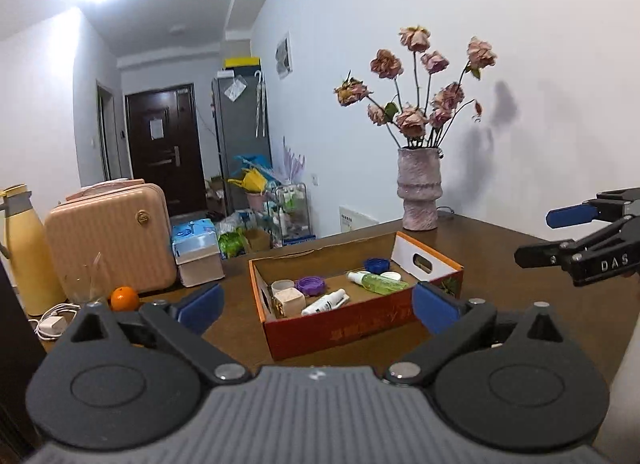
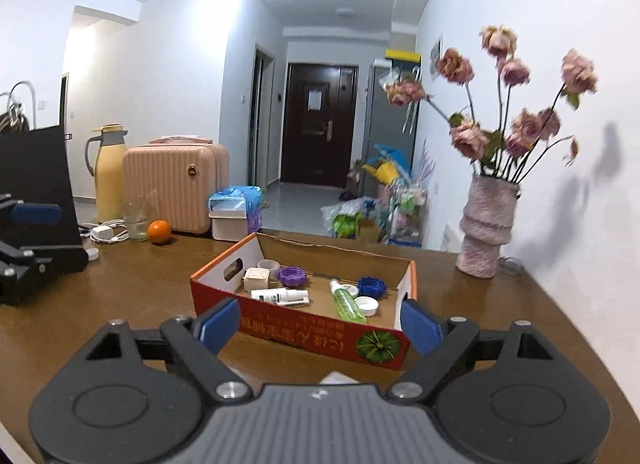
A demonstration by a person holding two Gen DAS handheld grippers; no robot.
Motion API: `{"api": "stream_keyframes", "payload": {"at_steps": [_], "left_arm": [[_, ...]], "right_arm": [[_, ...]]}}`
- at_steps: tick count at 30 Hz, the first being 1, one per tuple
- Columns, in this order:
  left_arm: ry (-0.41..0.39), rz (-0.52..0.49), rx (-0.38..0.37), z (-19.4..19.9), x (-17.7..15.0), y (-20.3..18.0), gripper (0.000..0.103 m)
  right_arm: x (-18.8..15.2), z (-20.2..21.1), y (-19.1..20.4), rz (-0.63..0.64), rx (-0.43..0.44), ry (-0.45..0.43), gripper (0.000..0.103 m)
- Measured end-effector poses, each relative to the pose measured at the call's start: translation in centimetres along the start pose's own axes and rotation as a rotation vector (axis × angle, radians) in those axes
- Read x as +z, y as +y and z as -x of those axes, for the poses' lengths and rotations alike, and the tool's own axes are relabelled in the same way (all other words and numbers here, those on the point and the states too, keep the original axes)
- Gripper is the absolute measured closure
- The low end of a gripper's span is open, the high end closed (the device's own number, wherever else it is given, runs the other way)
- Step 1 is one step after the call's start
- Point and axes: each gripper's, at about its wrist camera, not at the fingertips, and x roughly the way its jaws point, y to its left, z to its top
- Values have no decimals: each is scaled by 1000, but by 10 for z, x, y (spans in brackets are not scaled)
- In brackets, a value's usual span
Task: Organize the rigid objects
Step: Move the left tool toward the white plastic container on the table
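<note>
Rigid objects lie gathered in an open cardboard box (image 2: 304, 328) near the middle of the brown surface (image 2: 120, 304), which suggests the sorting is well along, though whether more remains cannot be told. Inside, a green bottle (image 2: 347, 303) lies on its side beside a white cap (image 2: 367, 305) and a blue cap (image 2: 371, 286) at the box's right end; a white tube (image 2: 280, 296) lies flat toward the left, near a beige cube-shaped container (image 2: 255, 278), a purple lid (image 2: 293, 276) and a small white cup (image 2: 268, 264). Lying flat keeps the bottle and tube from rolling or tipping. The left tool (image 1: 318, 306) hovers in front of the box with its blue pads spread wide and nothing between them; the right tool (image 2: 320, 326) is likewise wide open and empty, facing the box's long printed side. Both are held back from the box, probably so either can reach in or out freely. Farther left on the surface sit an orange (image 2: 159, 232), a glass (image 2: 137, 219), a white charger (image 2: 105, 232), a yellow thermos (image 2: 109, 171) and a pink case (image 2: 176, 187); a vase (image 2: 486, 223) of dried roses stands at the right by the wall, well apart from the box.
</note>
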Motion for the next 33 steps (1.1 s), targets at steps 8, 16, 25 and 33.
{"api": "stream_keyframes", "payload": {"at_steps": [8,16,25,33], "left_arm": [[-79,88,0,49,-51,-9,0],[48,142,90,45,-101,-11,0],[117,130,83,1,-109,-15,0],[150,114,57,-61,-91,-12,0]], "right_arm": [[-61,43,33,63,-36,-106,7],[-113,42,38,-97,-78,-45,7],[-125,-17,26,-118,-93,78,7],[-107,-106,6,-142,-127,177,9]]}}
